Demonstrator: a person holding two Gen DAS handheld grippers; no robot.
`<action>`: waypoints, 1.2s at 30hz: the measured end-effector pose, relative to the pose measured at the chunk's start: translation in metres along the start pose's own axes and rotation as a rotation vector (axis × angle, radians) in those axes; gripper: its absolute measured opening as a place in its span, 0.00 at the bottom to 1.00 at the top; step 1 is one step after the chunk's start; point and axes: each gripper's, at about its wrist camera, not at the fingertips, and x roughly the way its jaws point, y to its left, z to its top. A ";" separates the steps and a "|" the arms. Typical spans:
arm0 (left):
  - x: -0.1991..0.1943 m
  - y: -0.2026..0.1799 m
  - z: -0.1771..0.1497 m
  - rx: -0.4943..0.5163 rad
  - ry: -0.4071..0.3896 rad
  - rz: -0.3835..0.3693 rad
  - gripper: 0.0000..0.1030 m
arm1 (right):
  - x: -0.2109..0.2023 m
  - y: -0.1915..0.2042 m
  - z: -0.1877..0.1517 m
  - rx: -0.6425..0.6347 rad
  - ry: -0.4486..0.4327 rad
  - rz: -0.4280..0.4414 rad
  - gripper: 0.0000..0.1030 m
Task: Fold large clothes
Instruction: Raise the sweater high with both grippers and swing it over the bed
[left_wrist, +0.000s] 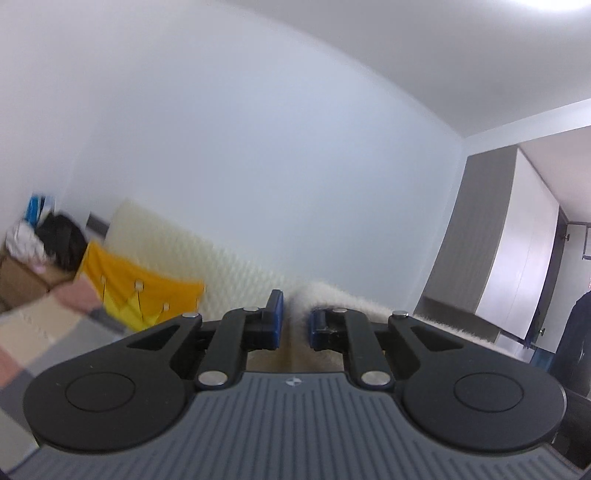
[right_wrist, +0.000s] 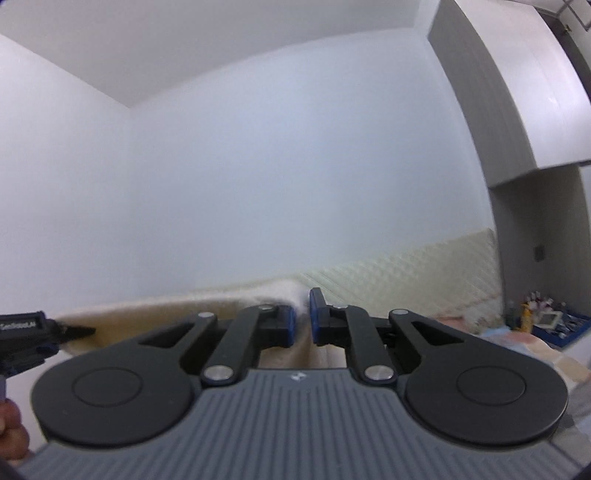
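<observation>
A cream fluffy garment (left_wrist: 332, 295) is held up in the air by both grippers. My left gripper (left_wrist: 295, 325) is shut on its top edge, with the fabric pinched between the blue pads and stretching off to the right. My right gripper (right_wrist: 301, 321) is shut on the other end of that edge (right_wrist: 288, 288), and the garment (right_wrist: 147, 317) stretches left toward the left gripper (right_wrist: 33, 332), which shows at the left of the right wrist view. The rest of the garment hangs below, hidden by the gripper bodies.
A bed with a checked cover (left_wrist: 44, 325) and a yellow cloth (left_wrist: 136, 291) lies at left. A cream quilted headboard (right_wrist: 406, 277) runs along the white wall. A cardboard box with clothes (left_wrist: 33, 258) stands far left. A grey wardrobe (left_wrist: 498, 251) stands right.
</observation>
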 end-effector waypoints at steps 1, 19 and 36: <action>-0.003 -0.004 0.011 0.017 -0.012 0.003 0.16 | -0.002 0.004 0.011 0.004 -0.006 0.014 0.11; 0.170 0.103 -0.015 0.060 0.200 0.158 0.16 | 0.211 0.012 -0.043 0.013 0.230 -0.015 0.11; 0.495 0.392 -0.334 0.058 0.545 0.296 0.16 | 0.497 -0.029 -0.373 -0.058 0.479 -0.104 0.11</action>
